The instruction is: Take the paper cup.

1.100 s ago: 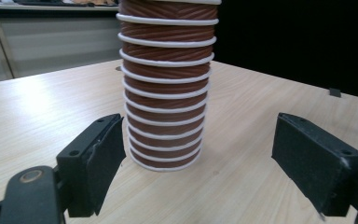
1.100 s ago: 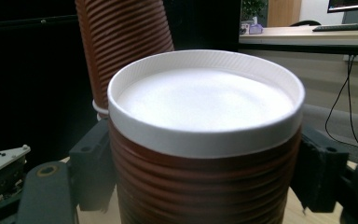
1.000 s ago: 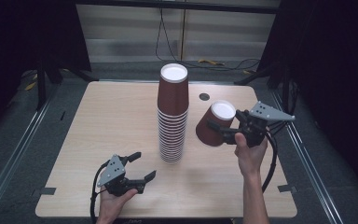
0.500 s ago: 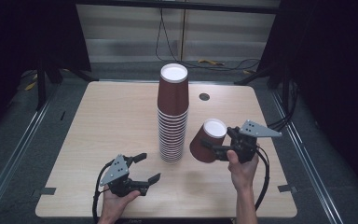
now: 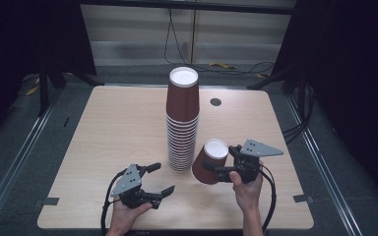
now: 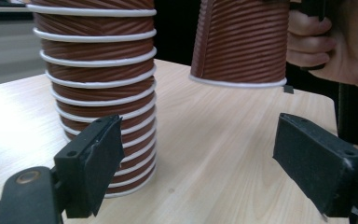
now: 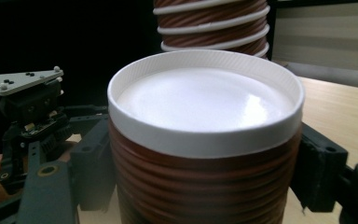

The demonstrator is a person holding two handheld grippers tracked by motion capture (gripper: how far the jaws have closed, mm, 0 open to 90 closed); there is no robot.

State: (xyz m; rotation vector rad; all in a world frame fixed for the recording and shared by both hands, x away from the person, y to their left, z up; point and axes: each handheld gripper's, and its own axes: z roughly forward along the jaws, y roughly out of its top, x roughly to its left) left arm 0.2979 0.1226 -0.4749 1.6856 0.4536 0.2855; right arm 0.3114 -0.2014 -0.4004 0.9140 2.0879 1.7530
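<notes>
I am holding a single brown cup (image 5: 210, 163) upside down in my right gripper (image 5: 215, 169), the jaws pressing on its ribbed sides. The cup's long axis is running nearly upright, leaning a little: its white base is facing up and toward one o'clock, its white-rimmed mouth down toward seven o'clock, hanging just above the table (image 5: 103, 132). The wall is dark reddish brown with slanting ridges; the base is plain white inside a raised ring. The cup is sitting just at three o'clock of the foot of the tall stack of cups (image 5: 182, 123), near it but apart. My left gripper (image 5: 161, 178) is resting at seven o'clock of the stack, its jaws standing wide with nothing between them.
</notes>
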